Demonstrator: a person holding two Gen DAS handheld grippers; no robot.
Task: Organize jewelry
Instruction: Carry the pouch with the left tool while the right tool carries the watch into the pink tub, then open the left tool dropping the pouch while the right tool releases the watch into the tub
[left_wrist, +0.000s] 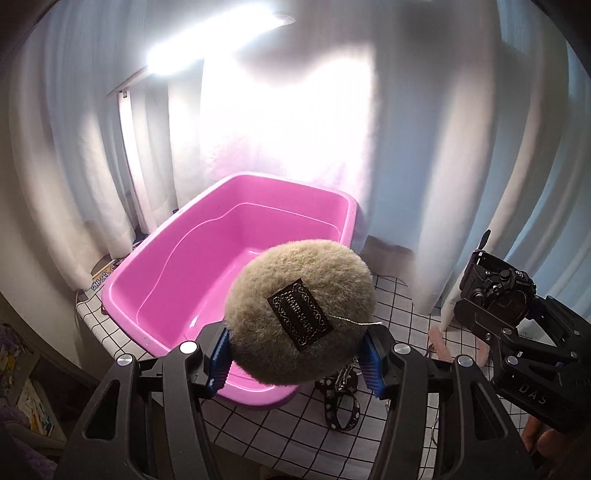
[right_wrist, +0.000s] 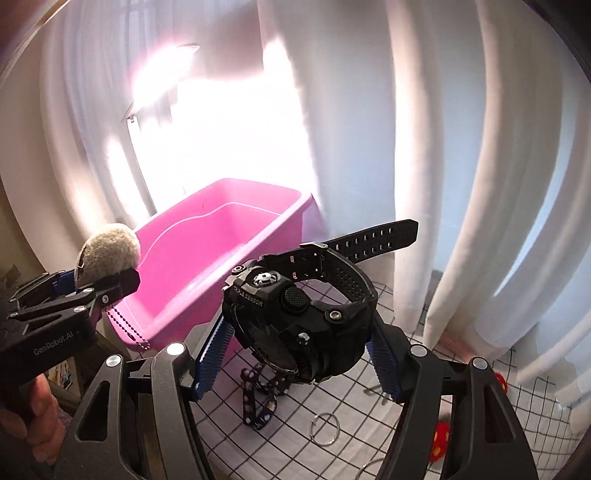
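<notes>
**A:** Your left gripper is clamped on the round, beige, fluffy pom-pom. The ball sits squarely between the two blue ribbed pads, pressed at both flanks, and bulges up and forward past the fingertips. It has a black woven label on top, and a thin silver bead chain dangles beneath it.

**B:** And my right one?

**A:** Your right gripper is gripping the chunky black digital wristwatch by its case. The case is wedged between the blue pads, tilted on its side, with the perforated black rubber strap looping up and sticking out to the right, beyond the claw.

**B:** Where do both sit over the table?

**A:** You hold both in the air above the white cloth with black grid lines. The pom-pom hangs over the near corner of the empty pink plastic tub; the watch is beside the tub's right end, over the cloth. On the cloth below lie a dark patterned band and a metal key ring. White curtains hang behind the tub.
</notes>
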